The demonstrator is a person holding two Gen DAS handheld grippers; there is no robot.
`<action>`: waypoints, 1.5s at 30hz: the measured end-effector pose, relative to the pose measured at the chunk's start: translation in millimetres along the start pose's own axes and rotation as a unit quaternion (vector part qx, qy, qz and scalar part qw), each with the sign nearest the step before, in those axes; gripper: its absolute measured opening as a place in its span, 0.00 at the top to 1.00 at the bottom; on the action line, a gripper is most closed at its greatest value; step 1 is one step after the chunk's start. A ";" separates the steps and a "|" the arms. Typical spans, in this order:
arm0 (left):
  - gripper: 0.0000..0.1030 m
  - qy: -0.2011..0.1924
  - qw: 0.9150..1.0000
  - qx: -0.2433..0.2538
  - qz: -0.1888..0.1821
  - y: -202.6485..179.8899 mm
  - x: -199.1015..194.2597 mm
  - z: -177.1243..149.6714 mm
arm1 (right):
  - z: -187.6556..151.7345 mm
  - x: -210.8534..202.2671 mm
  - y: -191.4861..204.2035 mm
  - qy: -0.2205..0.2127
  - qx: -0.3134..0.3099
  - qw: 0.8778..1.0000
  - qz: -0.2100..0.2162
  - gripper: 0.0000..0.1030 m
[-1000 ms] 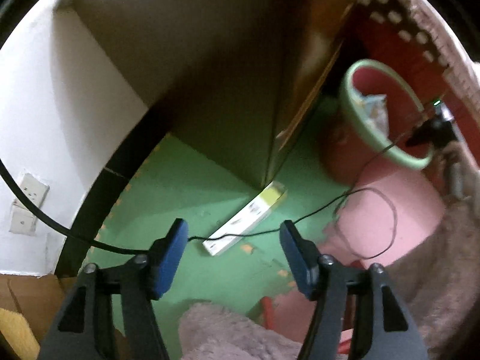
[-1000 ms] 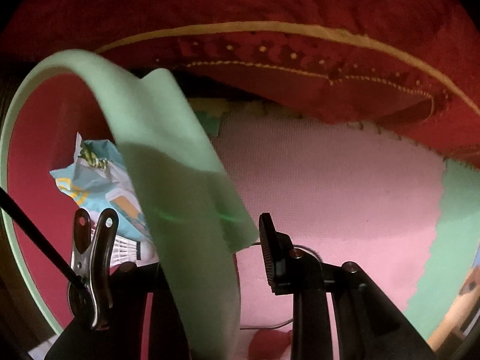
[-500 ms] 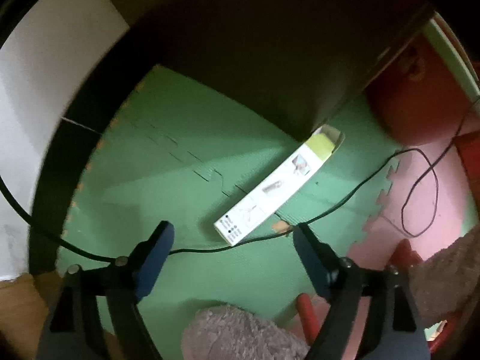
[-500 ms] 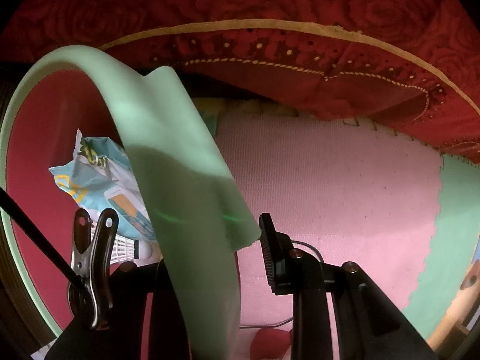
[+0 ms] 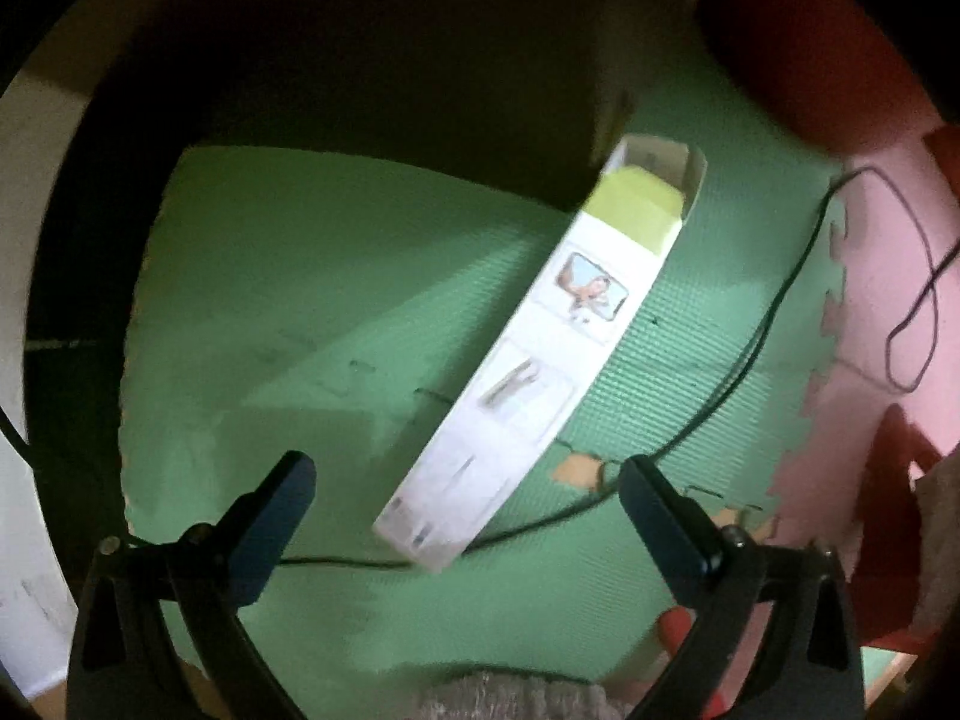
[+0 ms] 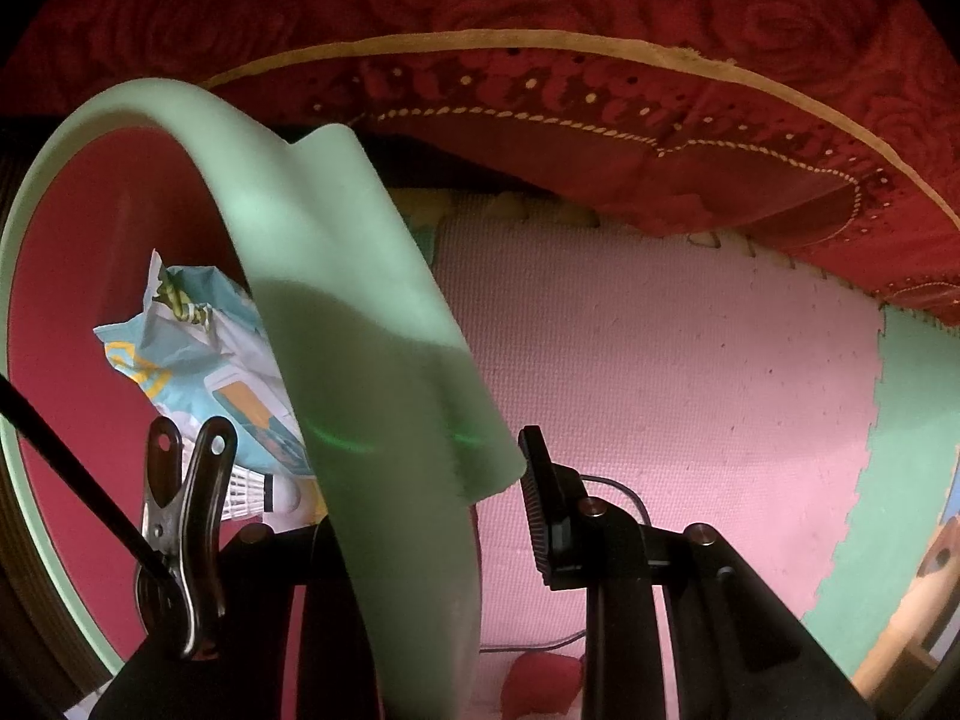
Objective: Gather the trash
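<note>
left tongs (image 5: 465,501) lowered, jaws just widened over carton (image 5: 528,360) | right tongs (image 6: 432,480) grip bin rim (image 6: 336,276)

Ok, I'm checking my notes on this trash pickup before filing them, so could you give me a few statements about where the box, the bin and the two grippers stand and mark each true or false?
1. The long white box lies on the green floor mat. True.
2. The left gripper is clamped on the box. False: its jaws have just been opening, stand wide, and the pads touch nothing.
3. The right gripper grips the pale green rim of the red bin. True.
4. The bin is empty. False: a crumpled light blue wrapper lies inside.
5. A thin black cable runs across the mat beside the box. True.
</note>
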State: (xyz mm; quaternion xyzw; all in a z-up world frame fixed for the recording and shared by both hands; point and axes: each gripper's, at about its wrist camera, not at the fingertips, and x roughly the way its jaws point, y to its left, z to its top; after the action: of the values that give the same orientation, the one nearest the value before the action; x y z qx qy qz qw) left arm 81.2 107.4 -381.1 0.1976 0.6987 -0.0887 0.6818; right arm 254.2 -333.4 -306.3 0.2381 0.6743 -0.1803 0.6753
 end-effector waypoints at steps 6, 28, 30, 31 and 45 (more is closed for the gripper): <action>0.00 0.022 0.999 0.036 0.015 -22.3 32.0 17.7 | -0.3 2.0 -1.1 0.006 -0.003 1.000 -0.003 0.72; 0.57 0.071 0.995 0.077 0.000 -55.6 62.6 12.7 | 1.2 4.7 -1.7 0.012 -0.003 1.000 -0.004 0.72; 0.57 0.062 0.995 0.080 -0.005 -60.9 54.6 10.9 | 1.5 4.9 -2.7 0.012 -0.003 1.000 -0.002 0.72; 0.57 0.057 0.995 0.083 -0.007 -63.6 49.4 10.1 | 1.7 4.8 -3.1 0.012 -0.003 1.000 -0.001 0.72; 0.57 -0.087 0.990 0.099 -0.045 -72.9 -94.9 -8.6 | -3.1 4.9 1.8 0.005 -0.044 0.999 -0.011 0.87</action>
State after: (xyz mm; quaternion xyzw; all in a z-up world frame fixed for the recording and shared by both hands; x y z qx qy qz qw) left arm 43.5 29.9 -297.5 0.2240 0.6330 -0.2054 0.7120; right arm 252.8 -329.8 -310.9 0.2019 0.6877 -0.1563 0.6796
